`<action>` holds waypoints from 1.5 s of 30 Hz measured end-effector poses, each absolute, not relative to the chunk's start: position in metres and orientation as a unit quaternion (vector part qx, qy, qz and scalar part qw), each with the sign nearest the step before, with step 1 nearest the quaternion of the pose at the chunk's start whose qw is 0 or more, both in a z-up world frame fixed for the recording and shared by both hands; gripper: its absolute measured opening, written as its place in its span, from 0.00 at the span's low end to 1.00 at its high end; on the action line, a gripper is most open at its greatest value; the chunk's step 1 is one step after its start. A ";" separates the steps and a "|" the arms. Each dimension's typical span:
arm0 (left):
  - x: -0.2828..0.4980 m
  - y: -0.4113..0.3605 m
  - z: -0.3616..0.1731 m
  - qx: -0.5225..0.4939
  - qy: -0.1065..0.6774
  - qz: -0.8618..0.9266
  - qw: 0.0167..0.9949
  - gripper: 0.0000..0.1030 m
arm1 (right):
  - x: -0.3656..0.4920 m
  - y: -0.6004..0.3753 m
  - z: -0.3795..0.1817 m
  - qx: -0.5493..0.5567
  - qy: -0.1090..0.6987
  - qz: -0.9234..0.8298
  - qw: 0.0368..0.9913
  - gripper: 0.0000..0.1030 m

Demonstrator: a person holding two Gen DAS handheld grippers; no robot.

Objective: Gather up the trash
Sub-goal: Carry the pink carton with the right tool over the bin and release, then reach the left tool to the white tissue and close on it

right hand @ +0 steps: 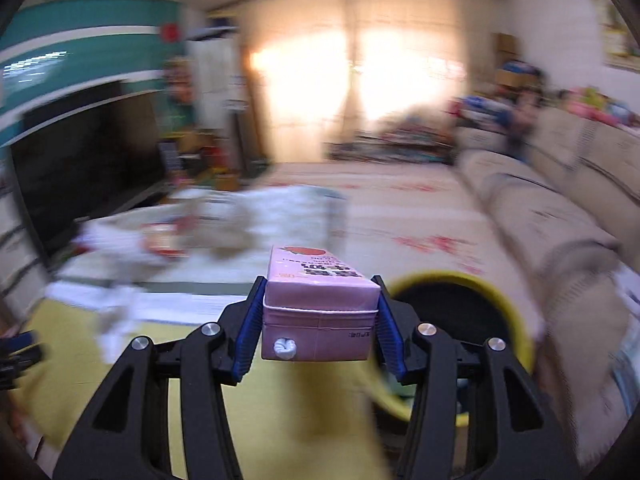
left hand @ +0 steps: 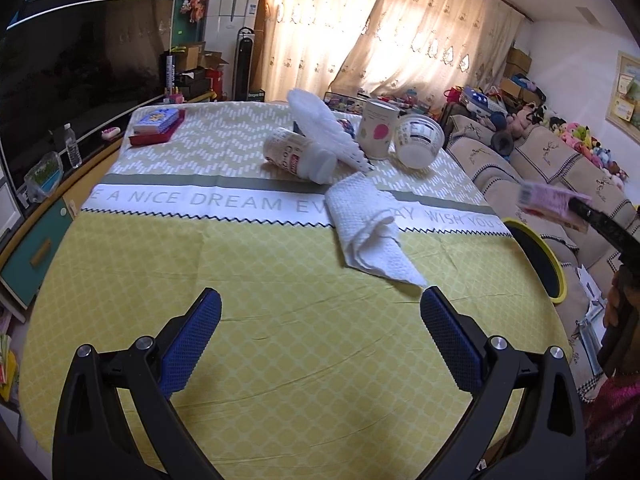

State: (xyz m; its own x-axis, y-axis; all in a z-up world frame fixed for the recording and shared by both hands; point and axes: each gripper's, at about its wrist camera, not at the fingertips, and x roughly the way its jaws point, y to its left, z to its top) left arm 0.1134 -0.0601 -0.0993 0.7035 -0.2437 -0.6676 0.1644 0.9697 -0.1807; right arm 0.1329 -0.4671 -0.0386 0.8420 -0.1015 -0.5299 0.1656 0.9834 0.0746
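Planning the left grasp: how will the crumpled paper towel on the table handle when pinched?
The paper towel is probably floppy: it lies in soft folds, so it should sag and unfold. Likely very light, thin layered sheet. A push would probably bunch it on the tablecloth rather than slide it.

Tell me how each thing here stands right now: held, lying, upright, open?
Pink carton: clamped in the right hand-held gripper, off the table.
Left hand-held gripper: open, empty.
Paper towel: crumpled, lying on the tablecloth.
Printed cup: on its side.
Balloon cup: upright.
Clear tub: tipped over.
Yellow-rimmed bin: open, beside the table.
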 end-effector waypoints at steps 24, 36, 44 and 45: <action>0.185 -0.132 -0.109 0.011 0.409 -0.138 0.902 0.95 | 0.150 -0.531 -0.093 0.099 0.312 -0.172 0.929 0.56; 0.245 -0.145 -0.137 0.014 0.451 -0.099 0.887 0.83 | 0.154 -0.521 -0.094 0.095 0.323 -0.144 0.930 0.57; 0.247 -0.142 -0.134 0.006 0.447 -0.094 0.890 0.35 | 0.152 -0.522 -0.095 0.098 0.322 -0.138 0.931 0.57; 0.246 -0.141 -0.134 0.005 0.447 -0.096 0.890 0.32 | 0.151 -0.522 -0.094 0.099 0.321 -0.139 0.932 0.57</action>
